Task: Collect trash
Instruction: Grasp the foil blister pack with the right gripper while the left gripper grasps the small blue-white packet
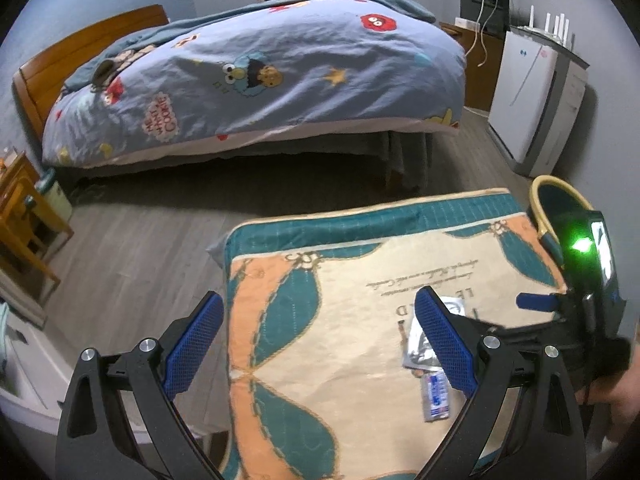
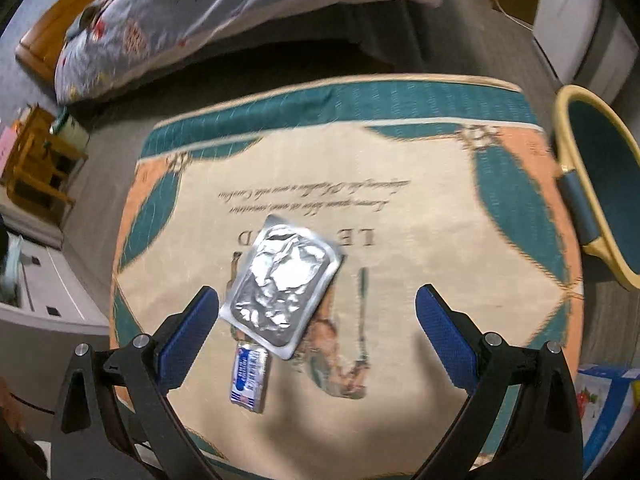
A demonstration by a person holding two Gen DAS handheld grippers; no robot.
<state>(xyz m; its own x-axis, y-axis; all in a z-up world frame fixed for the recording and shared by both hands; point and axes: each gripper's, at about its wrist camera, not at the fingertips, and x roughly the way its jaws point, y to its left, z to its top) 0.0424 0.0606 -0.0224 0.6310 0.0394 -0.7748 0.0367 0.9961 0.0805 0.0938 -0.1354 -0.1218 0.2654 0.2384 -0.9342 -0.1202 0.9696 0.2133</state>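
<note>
A silver foil blister pack [image 2: 282, 284] lies on a cream, teal and orange cushion [image 2: 400, 168]. A small blue-and-white wrapper [image 2: 250, 376] lies just below it. My right gripper [image 2: 316, 308] is open above the cushion, the foil pack by its left finger. My left gripper [image 1: 320, 316] is open over the cushion's left part; the foil pack [image 1: 418, 350] and the wrapper [image 1: 437, 398] lie by its right finger. The right gripper's body shows at the right edge of the left wrist view [image 1: 592, 280]. A teal basket with a yellow rim [image 2: 600, 184] stands right of the cushion.
A bed with a blue cartoon duvet [image 1: 260, 76] stands behind, across grey wood floor [image 1: 140, 240]. A white appliance [image 1: 528, 96] is at the right wall. Wooden shelves [image 1: 20, 216] and a white unit [image 2: 44, 284] are at the left. A blue box [image 2: 604, 404] lies at lower right.
</note>
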